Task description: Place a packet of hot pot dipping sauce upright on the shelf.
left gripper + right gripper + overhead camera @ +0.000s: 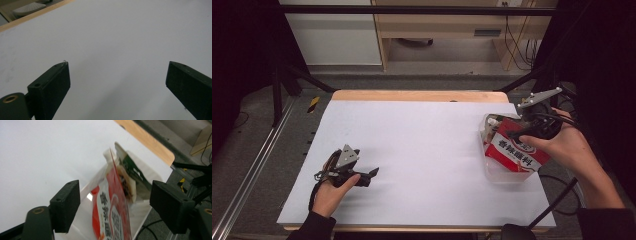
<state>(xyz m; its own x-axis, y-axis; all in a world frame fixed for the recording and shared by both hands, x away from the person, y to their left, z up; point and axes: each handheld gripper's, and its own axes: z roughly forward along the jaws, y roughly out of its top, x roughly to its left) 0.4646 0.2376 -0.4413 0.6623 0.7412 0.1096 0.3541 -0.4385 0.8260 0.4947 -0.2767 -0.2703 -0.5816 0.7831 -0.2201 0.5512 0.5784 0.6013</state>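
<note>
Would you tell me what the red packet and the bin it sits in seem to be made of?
The red packet looks like glossy printed plastic film: it shines and its thin edge flexes in the right gripper view. The bin appears to be clear, rigid plastic, since the white table cover shows through its wall.

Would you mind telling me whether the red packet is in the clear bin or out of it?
In: the red packet stands inside the clear bin, leaning on its wall.
</note>
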